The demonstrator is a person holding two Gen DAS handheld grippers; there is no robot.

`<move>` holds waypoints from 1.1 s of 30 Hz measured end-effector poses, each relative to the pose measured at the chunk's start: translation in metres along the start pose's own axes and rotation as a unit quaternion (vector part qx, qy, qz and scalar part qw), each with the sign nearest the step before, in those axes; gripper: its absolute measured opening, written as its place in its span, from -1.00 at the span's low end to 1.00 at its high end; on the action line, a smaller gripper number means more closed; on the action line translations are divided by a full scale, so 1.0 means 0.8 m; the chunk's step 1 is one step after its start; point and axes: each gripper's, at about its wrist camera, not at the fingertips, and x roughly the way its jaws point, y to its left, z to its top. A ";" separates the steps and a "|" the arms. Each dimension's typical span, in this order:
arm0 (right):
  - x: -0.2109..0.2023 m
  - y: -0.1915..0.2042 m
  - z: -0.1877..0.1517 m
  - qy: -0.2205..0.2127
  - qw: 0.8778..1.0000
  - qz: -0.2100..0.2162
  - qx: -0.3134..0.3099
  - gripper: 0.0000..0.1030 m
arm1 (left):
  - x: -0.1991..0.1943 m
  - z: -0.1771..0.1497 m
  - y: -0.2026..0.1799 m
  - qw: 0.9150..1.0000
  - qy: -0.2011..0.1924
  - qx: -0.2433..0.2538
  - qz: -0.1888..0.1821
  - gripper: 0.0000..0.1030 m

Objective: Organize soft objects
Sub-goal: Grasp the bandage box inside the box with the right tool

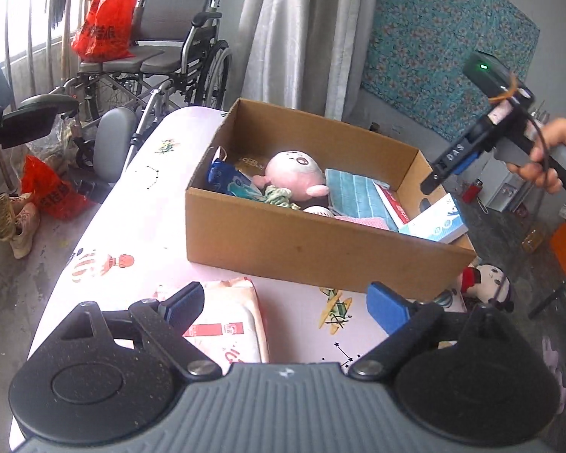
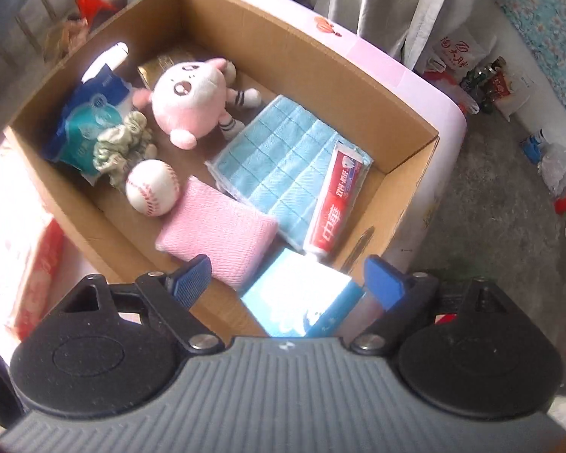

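Note:
An open cardboard carton (image 1: 320, 249) stands on a pink table (image 1: 132, 234). Inside lie a pink plush (image 2: 196, 102), a blue towel (image 2: 283, 162), a toothpaste tube (image 2: 334, 207), a baseball (image 2: 153, 187), a pink cloth (image 2: 219, 230), a green scrunchie (image 2: 126, 143) and a blue tissue pack (image 2: 90, 120). A blue-and-white box (image 2: 302, 302) rests on the carton's near corner, between the wide jaws of my right gripper (image 2: 286, 279), which stands open above it. My left gripper (image 1: 283, 305) is open and empty over the table, beside a pink wipes pack (image 1: 230, 324).
A small doll (image 1: 486, 283) with a red scarf lies on the table right of the carton. A wheelchair (image 1: 169, 49), red bags (image 1: 105, 19) and shoes crowd the floor at the left. Curtains (image 1: 302, 30) hang behind. Floor clutter (image 2: 486, 79) sits beyond the table's far edge.

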 end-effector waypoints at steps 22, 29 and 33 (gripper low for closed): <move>0.170 0.057 0.041 0.311 0.933 -0.045 -0.174 0.18 | 0.087 0.009 -0.080 0.992 -0.042 0.112 -0.044 0.82; 0.126 0.082 0.032 0.287 0.931 -0.077 -0.213 -0.78 | 0.078 0.010 -0.071 0.993 -0.049 0.089 -0.054 0.82; 0.098 0.092 0.030 0.251 0.936 -0.105 -0.222 -0.91 | 0.073 0.008 -0.070 0.994 -0.052 0.084 -0.051 0.82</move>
